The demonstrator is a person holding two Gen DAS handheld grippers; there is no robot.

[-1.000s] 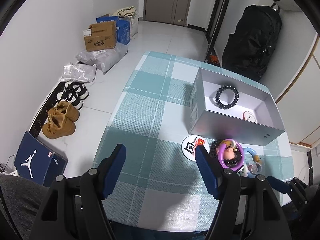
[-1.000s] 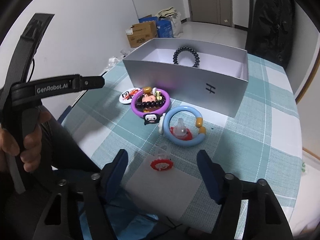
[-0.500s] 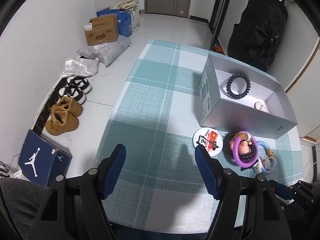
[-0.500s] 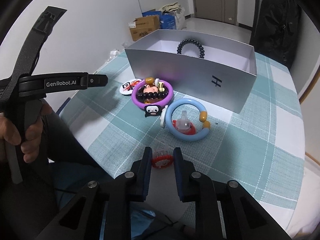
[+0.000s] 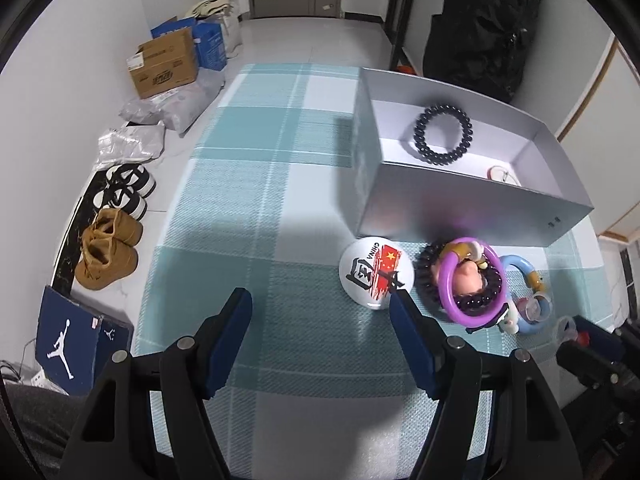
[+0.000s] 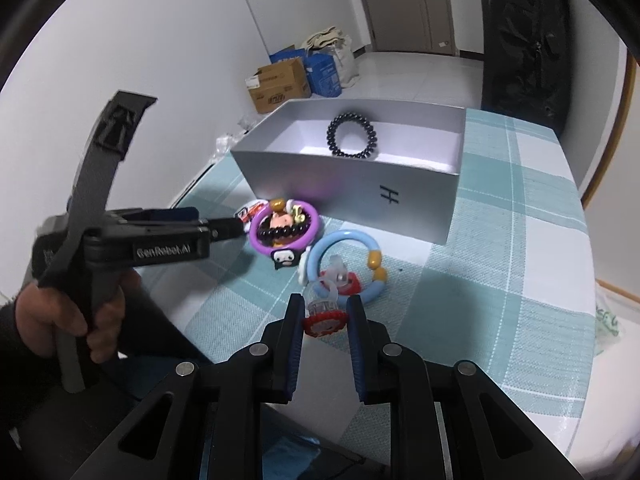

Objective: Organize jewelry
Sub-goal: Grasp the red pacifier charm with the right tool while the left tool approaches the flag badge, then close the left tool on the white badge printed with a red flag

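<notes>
Right gripper (image 6: 323, 322): jaws now pinched narrow on the small red-and-clear ring (image 6: 321, 317); a second ago they stood wide with the ring lying loose between them on the surface (image 6: 500, 264). Both blue pads press the ring's sides. It looks just clear of the cloth, though I cannot tell for sure whether it has lifted.

Left gripper (image 5: 320, 308): jaws wide, nothing between them, same spread as a second ago. It hangs over bare checked cloth, with the white CHINA badge (image 5: 376, 272) just beside its right finger. The view has shifted, so the badge and purple bangle (image 5: 470, 280) sit nearer the middle than before.

Around the grasp: the blue bangle (image 6: 346, 266) lies just beyond the ring, the purple bangle and its dark beads touch it on the left, and all rest against the front wall of the grey box (image 6: 416, 200). Inside the box are a black bead bracelet (image 6: 352, 136) and, in the left view, a small red-edged piece (image 5: 500, 172).

Judgement: the pick is made and transfer to the box comes next. Several items remain outside. The grip is on a small, smooth piece, so slipping is the risk.
</notes>
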